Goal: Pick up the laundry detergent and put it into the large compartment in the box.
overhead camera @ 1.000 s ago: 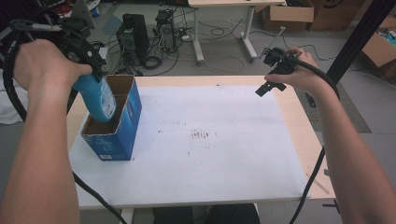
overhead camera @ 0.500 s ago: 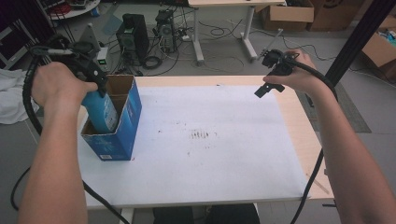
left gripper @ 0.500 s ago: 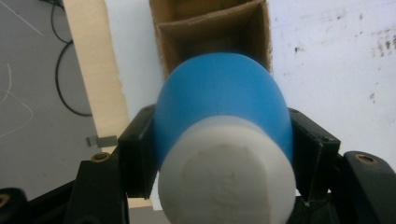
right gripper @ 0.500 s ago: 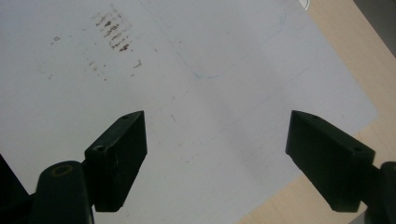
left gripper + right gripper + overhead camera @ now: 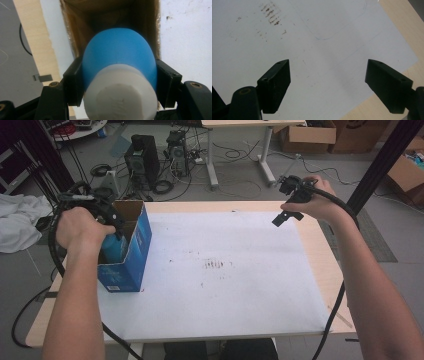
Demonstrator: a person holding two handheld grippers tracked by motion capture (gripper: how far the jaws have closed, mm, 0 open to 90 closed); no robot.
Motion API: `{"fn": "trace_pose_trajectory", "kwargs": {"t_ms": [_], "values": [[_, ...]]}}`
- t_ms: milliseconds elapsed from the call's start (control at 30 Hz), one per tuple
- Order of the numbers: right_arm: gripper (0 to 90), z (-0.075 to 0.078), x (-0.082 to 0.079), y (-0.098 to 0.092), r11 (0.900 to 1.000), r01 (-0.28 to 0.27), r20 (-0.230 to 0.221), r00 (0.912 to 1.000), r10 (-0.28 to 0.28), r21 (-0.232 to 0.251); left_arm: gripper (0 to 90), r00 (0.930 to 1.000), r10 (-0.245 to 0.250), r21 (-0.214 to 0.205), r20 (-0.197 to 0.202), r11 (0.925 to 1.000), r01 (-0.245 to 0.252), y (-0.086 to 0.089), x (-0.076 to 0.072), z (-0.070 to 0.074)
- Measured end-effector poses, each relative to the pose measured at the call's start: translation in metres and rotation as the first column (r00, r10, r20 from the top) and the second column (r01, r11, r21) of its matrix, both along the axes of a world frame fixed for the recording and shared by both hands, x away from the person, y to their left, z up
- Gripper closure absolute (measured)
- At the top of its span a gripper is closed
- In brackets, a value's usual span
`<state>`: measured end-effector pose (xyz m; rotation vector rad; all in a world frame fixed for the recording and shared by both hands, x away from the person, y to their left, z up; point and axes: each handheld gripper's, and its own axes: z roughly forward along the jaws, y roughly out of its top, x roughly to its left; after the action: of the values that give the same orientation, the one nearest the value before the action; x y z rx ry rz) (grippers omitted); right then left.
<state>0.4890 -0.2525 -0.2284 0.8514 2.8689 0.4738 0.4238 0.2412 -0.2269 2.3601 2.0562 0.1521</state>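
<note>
High view, worktop (image 5: 320, 270): pale wood, mostly covered by a white sheet (image 5: 225, 290) with small brown marks near its middle.
High view, box (image 5: 131, 251): blue cardboard, top open, standing upright at the sheet's left edge.
High view, bottle (image 5: 112, 248): blue, lowered partway into the box's open top, under the left hand (image 5: 80, 226).
High view, left hand-held gripper (image 5: 111, 222): above the box opening, mostly hidden by the hand.
High view, right hand-held gripper (image 5: 281, 218): raised over the far right corner of the sheet, well apart from the box.
Left gripper view, left hand-held gripper (image 5: 119, 82): pinching the blue bottle (image 5: 119, 67) from both sides, just above its white cap (image 5: 120, 95).
Left gripper view, box (image 5: 75, 30): brown inner walls around the bottle's far end; bottle inside the opening.
Right gripper view, right hand-held gripper (image 5: 327, 80): spread wide, nothing between the jaws.
Right gripper view, sheet (image 5: 312, 50): below the jaws, brown smudges at upper left, bare worktop (image 5: 402, 27) at the right.
</note>
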Motion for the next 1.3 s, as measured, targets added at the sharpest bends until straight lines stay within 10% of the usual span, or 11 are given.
{"fn": "trace_pose_trajectory", "kwargs": {"t_ms": [633, 1300], "values": [[20.4, -0.002, 0.000, -0.002, 1.0000, 0.002, -0.005, 1.0000, -0.002, -0.002, 37.4, 0.9986, 0.000, 0.017, -0.054, 0.9998, 0.000, 0.002, 0.004, -0.044], [20.4, -0.004, -0.001, -0.001, 1.0000, 0.000, -0.009, 1.0000, -0.001, -0.005, 36.9, 0.9992, 0.009, 0.012, -0.039, 0.9999, -0.008, 0.002, 0.002, -0.046]]}}
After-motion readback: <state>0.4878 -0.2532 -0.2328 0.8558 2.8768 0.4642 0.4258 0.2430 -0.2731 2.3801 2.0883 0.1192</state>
